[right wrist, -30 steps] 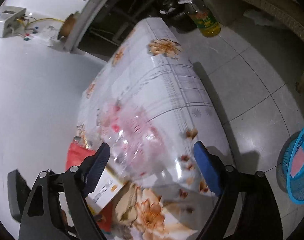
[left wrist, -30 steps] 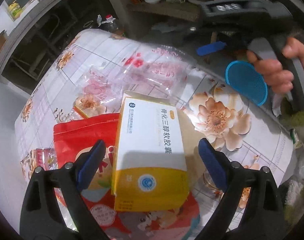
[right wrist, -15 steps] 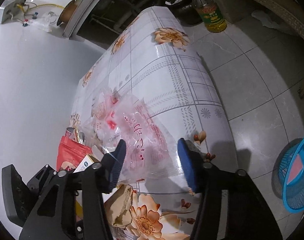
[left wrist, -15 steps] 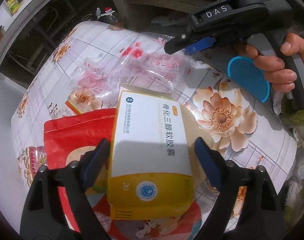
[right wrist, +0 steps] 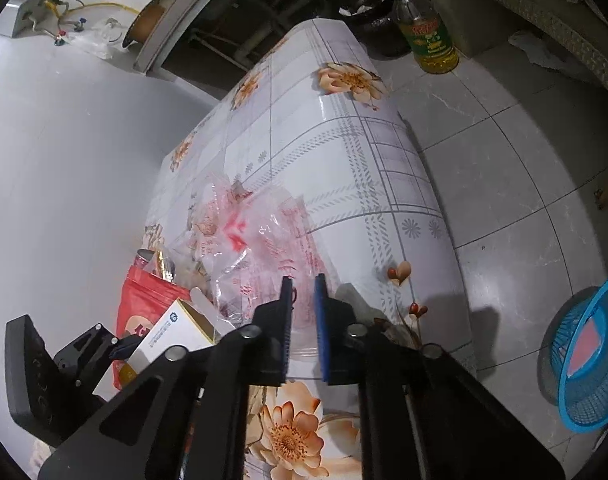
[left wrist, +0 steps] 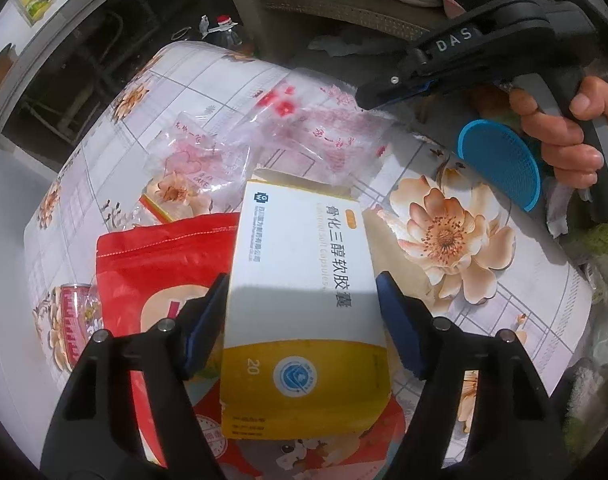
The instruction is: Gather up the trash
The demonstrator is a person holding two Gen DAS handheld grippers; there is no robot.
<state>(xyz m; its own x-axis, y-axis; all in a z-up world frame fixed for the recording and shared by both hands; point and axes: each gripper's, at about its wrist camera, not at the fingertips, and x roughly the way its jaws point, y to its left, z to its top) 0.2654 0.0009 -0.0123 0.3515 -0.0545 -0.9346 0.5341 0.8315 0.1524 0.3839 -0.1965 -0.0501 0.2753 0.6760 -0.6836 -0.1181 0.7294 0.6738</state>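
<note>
A white and yellow medicine box (left wrist: 299,248) lies on a red snack pouch (left wrist: 151,256) on the flowered table (left wrist: 536,304). My left gripper (left wrist: 301,280) straddles the box; its jaws are closing and the blue pads meet the box's two long sides. A crumpled clear plastic bag (right wrist: 255,248) with pink print lies further along the table. My right gripper (right wrist: 304,288) is shut on the bag's near edge, and the left wrist view shows its tip (left wrist: 368,96) pinching the film. The box (right wrist: 171,332) and the pouch (right wrist: 143,296) sit left of it.
A blue mesh basket (right wrist: 588,352) stands on the tiled floor right of the table. An oil bottle (right wrist: 428,36) stands on the floor past the table's far end. A red can (left wrist: 75,312) lies by the pouch. A hand (left wrist: 560,136) holds the right gripper's grip.
The right gripper's jaws went from wide apart to shut on the plastic bag's edge. The left gripper's jaws narrowed onto the box's sides; that hand stayed put.
</note>
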